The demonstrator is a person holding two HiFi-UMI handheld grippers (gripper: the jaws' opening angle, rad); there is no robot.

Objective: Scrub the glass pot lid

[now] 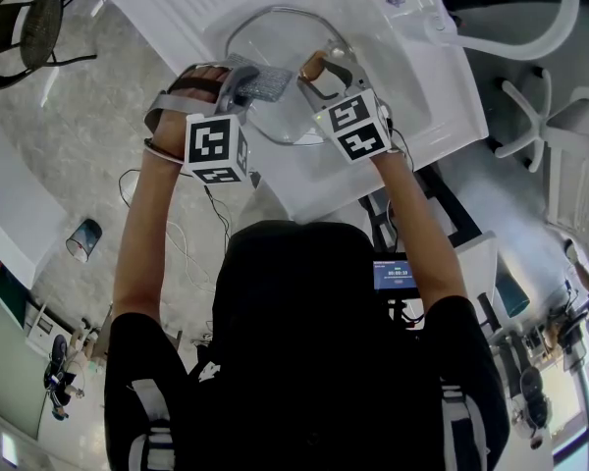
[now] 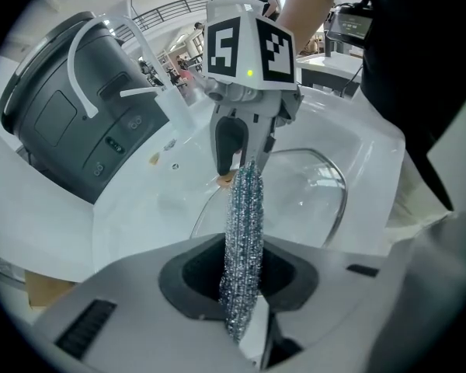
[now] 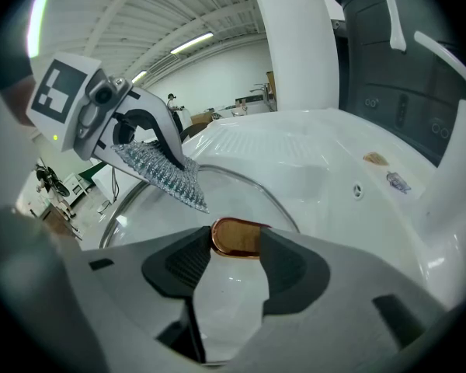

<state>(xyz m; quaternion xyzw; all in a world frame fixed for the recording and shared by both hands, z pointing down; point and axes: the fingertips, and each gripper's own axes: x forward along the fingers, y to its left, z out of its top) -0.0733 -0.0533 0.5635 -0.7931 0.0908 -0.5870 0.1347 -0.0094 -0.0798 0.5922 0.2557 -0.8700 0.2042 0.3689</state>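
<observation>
One sink [image 1: 182, 13] — glass pot lid [image 1: 280, 42] inside, scourer [image 1: 261, 79] over it.

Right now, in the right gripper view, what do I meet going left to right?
marker cube → steel scrubber → lid knob → round sink fitting → dark grey appliance

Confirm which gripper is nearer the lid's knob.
Right. The right gripper is closed on the knob of the glass pot lid. The left gripper holds a steel scourer over the glass, beside the knob and apart from it.
</observation>
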